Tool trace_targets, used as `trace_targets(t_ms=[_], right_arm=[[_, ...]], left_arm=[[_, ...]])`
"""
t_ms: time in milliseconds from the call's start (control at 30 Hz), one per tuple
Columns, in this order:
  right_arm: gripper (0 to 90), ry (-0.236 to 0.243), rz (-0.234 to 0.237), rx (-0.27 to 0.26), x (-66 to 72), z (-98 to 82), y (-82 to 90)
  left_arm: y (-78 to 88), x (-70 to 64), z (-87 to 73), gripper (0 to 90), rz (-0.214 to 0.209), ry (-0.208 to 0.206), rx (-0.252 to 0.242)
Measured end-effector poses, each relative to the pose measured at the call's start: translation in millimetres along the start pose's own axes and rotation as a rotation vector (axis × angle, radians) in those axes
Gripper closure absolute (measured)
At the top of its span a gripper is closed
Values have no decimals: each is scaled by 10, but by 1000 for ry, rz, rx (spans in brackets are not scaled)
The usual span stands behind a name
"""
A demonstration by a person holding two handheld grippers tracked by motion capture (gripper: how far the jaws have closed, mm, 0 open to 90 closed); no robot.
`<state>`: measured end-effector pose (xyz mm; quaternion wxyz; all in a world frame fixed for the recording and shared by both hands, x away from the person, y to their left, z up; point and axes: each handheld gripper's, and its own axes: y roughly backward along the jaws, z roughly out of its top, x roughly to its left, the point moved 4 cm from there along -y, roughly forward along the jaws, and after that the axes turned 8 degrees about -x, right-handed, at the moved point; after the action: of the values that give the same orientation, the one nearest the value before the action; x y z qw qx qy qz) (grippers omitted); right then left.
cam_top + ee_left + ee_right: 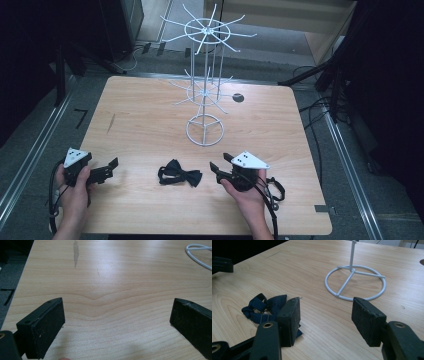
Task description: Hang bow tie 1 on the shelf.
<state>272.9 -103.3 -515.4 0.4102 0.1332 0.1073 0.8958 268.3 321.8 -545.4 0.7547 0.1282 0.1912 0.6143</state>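
While nothing is gripped yet, I read the scene line by line, guessing the job since none is given.

Step in hand: I judge it to be picking up the bow tie (180, 175), probably to hang it on the wire rack (205, 131) (my guess only).

Bow tie: it lies flat on the table (150, 125) near the front edge, between my two grippers and in front of the rack's ring base.

How to do it well: I would bring the right gripper (223, 167) across to the tie, straddle the knot or strap and not a loose wing, close firmly, then lift clear of the wood before heading for a prong.

Right gripper: jaws wide apart, holding nothing; in its own view the tie (263, 308) sits just beside and partly behind one jaw, not between them.

Left gripper (109, 168): jaws spread very wide over bare wood, empty, well apart from the tie.
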Motion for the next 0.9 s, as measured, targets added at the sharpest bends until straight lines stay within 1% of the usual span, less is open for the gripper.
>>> trace_targets(t_ms=[100, 167, 200, 500, 700, 900], right_arm=[[412, -5, 12, 5, 51, -8, -58], [411, -2, 16, 6, 62, -10, -72], [412, -4, 22, 9, 90, -16, -104], [412, 2, 48, 26, 201, -57, -239], [412, 2, 62, 41, 250, -81, -297], [430, -5, 91, 67, 326, -137, -383]], left_arm=[[0, 3, 2, 2, 0, 1, -1], [0, 4, 2, 1, -1, -1, -2], [0, 3, 2, 1, 0, -1, -2], [1, 2, 2, 1, 0, -2, -3], [3, 2, 2, 1, -1, -2, -2], [3, 2, 2, 1, -1, -2, -2]])
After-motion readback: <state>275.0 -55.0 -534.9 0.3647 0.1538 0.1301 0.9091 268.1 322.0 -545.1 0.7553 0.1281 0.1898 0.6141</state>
